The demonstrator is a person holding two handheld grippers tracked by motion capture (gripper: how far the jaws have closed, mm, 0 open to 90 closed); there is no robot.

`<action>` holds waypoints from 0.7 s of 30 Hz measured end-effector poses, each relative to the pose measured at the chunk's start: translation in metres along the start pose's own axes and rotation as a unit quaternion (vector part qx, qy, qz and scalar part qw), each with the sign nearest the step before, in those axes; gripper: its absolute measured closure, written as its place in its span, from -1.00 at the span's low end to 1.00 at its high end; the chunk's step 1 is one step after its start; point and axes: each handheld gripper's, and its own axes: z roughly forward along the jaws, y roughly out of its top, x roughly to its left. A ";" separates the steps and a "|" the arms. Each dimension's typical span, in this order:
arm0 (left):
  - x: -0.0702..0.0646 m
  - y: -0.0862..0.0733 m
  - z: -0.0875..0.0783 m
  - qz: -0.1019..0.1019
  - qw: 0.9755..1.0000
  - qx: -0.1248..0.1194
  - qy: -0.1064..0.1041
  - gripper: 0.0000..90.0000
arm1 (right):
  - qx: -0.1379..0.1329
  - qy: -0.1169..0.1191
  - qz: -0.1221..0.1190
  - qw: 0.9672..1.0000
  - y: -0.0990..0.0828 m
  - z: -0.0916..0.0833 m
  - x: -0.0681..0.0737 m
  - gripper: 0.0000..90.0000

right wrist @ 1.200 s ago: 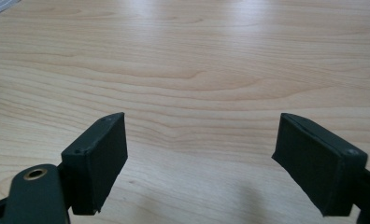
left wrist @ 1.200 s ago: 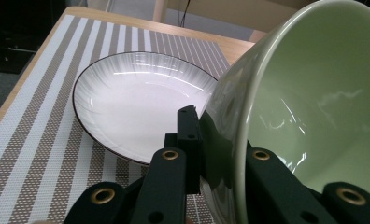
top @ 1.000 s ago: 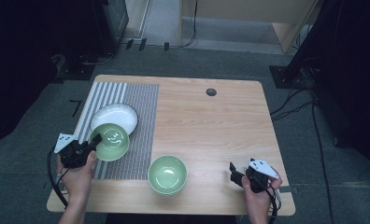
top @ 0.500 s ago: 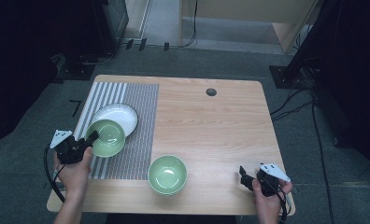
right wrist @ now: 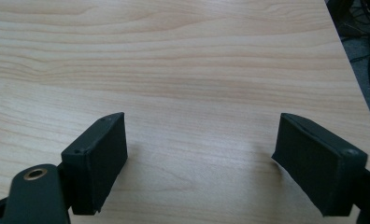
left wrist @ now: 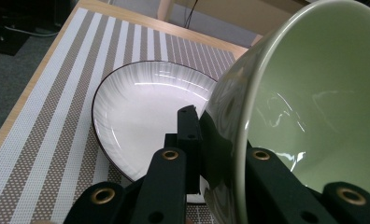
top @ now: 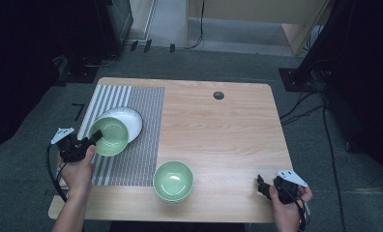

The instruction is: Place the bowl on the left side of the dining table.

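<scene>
A: Where's the green bowl (top: 108, 136)?

B: Left-centre of the high view, over the white plate (top: 131, 119), left gripper (top: 89, 141) clamped on its rim.

A: Handling?

B: Likely glazed ceramic: rigid, slick, breakable. The rim is the hold. Right gripper (right wrist: 202, 163) gapes, holding nothing.

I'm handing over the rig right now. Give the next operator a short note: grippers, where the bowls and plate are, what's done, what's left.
Left gripper: fingers shut on the rim of the held green bowl, one finger inside and one outside, bowl partly over the white plate on the striped mat.
Right gripper: open, nothing between its fingers, over bare table near the front right corner.
Second green bowl: on the table near the front edge, untouched.
Done: first bowl gripped.
Left: probably set it down, then fetch the second bowl.
</scene>
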 end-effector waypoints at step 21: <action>0.008 0.017 0.026 -0.008 1.000 0.019 0.019 0.85 | 0.012 0.017 -0.002 1.000 -0.008 -0.008 -0.018 -0.67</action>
